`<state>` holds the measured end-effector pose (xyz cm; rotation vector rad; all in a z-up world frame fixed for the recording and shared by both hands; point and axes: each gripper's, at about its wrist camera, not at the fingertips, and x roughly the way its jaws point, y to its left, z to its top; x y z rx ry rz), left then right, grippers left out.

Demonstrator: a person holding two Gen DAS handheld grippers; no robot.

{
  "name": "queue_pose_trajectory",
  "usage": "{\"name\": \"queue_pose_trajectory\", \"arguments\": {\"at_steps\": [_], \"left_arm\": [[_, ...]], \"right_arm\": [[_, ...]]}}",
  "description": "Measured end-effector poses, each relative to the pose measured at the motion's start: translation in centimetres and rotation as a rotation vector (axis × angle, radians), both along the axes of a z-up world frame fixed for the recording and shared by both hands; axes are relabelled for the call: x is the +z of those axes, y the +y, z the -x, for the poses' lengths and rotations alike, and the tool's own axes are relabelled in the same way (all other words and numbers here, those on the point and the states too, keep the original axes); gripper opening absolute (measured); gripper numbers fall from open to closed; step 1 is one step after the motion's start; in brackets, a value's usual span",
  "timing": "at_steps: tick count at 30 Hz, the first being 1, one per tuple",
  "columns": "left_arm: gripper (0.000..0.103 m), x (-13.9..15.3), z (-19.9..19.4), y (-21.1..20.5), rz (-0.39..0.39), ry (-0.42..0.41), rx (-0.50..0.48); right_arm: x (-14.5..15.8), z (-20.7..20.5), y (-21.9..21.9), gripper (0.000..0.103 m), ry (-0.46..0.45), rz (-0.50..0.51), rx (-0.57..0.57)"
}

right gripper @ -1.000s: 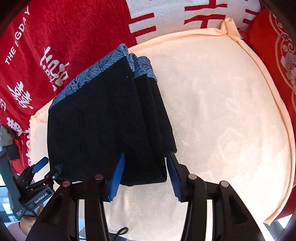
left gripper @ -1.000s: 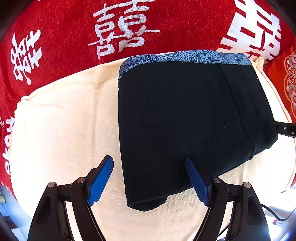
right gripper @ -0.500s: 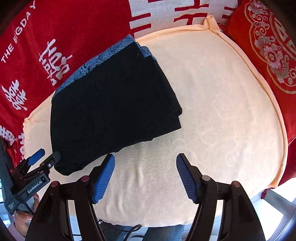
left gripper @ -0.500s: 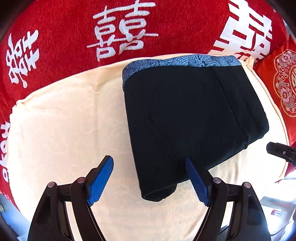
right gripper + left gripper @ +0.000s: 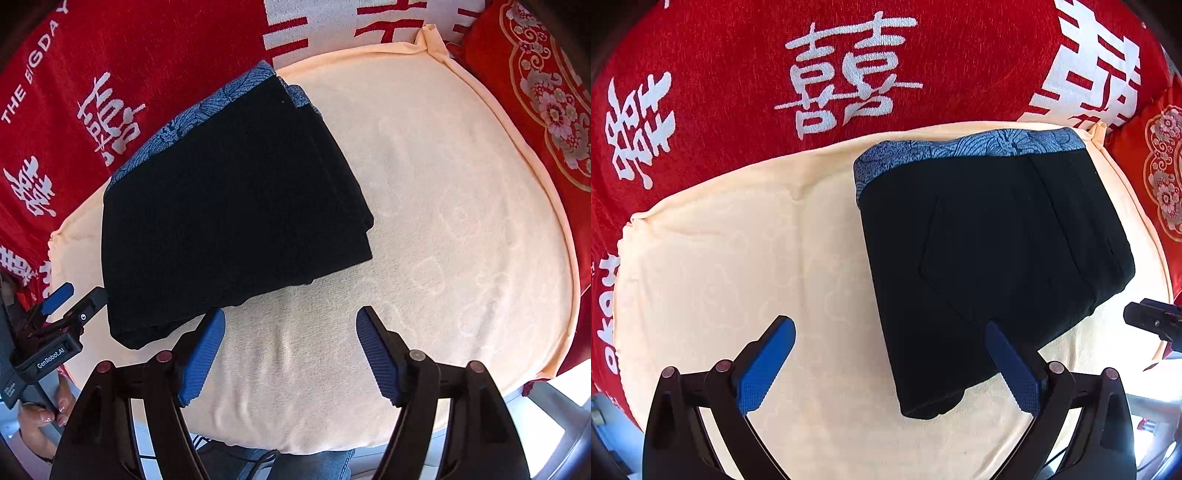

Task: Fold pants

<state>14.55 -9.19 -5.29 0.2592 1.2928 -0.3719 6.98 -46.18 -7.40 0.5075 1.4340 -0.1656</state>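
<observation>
Wide cream cushion point(image 5: 713, 258) on red cloth point(image 5: 720, 74), w/ folded black pants point(image 5: 990, 266) lying on its far half, blue patterned waistband point(image 5: 967, 149) toward the cloth.

Key relation: pants lie ahead of both sets of fingers, not between any. From left gripper point(image 5: 886, 365), pants sit ahead and to the right; near corner of the bundle comes down close beside right pad point(image 5: 1012, 369), probably under it and not touching, but hard to tell from this angle. From right gripper point(image 5: 291, 354), pants sit ahead and to the left, bundle edge just past left pad point(image 5: 203, 354). Long axis runs from waistband down toward the near corner, slanted in both views. Near corner looks closer to left gripper.

Fingers: left jaws opening, spread wide, only cushion between. Right jaws opening too, spread, only cushion between. Nothing pinched.

Judged: fold looks done or nearly; next is maybe a last tidy of the loose near corner.

Views: left cam shows pocket seam and top face of pants, plus a tip of right gripper at far right edge. Right cam shows stacked layers at side edge point(image 5: 354, 206), left gripper body and a hand point(image 5: 40, 424) holding it, also jeans point(image 5: 314, 463) at bottom.
</observation>
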Motion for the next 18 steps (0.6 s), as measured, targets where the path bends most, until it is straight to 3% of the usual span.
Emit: {"name": "queue_pose_trajectory", "arguments": {"at_steps": [4, 9, 14, 18], "left_arm": [[0.103, -0.5, -1.1, -0.3, 0.023, 0.058, 0.034], [0.103, -1.6, -2.1, -1.1, -0.005, 0.102, 0.067], [0.103, -1.1, -4.2, -1.2, -0.025, 0.060, 0.125], [0.103, -1.6, -7.6, -0.3, -0.054, 0.026, 0.237]], "right_arm": [[0.1, -1.4, -1.5, 0.079, -0.001, -0.013, 0.017], [-0.2, -2.6, -2.8, 0.080, 0.007, -0.017, 0.042], [0.6, -5.1, -4.5, 0.080, -0.048, 0.015, 0.060], [0.8, -9.5, -5.8, 0.080, -0.109, -0.008, 0.057]]}}
